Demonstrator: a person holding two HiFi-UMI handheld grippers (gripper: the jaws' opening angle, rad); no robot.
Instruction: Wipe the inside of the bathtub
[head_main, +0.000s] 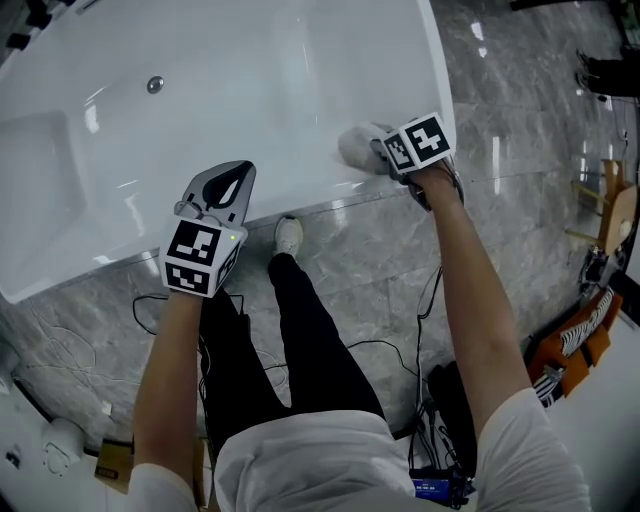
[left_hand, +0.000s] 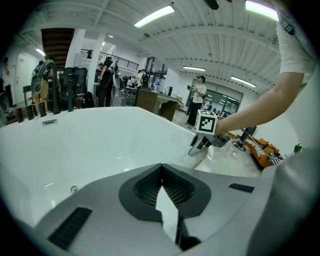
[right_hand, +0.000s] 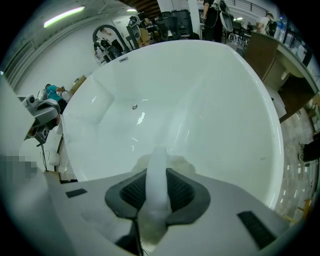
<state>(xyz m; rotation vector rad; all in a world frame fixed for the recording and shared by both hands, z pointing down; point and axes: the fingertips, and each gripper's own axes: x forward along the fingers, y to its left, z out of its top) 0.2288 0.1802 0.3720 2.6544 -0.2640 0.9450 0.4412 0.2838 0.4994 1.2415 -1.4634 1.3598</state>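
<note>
The white bathtub (head_main: 250, 80) fills the top of the head view, with a small round metal fitting (head_main: 155, 84) on its inner wall. My right gripper (head_main: 378, 148) is shut on a white cloth (head_main: 358, 143) that rests on the tub's near inner wall just below the rim. In the right gripper view the cloth (right_hand: 156, 192) runs between the jaws of the right gripper (right_hand: 159, 167) and bunches against the tub (right_hand: 200, 100). My left gripper (head_main: 238, 172) hovers over the near rim, shut and holding nothing. The left gripper view shows its tip (left_hand: 161, 172) over the tub (left_hand: 100, 140), with the right gripper (left_hand: 200, 145) further along the rim.
The person's dark legs and a white shoe (head_main: 288, 235) stand against the tub's outer side on a grey marble floor with loose cables (head_main: 400, 350). An orange striped object (head_main: 575, 345) lies at the right. A curved tap (left_hand: 45, 75) rises at the tub's far end, with people behind it.
</note>
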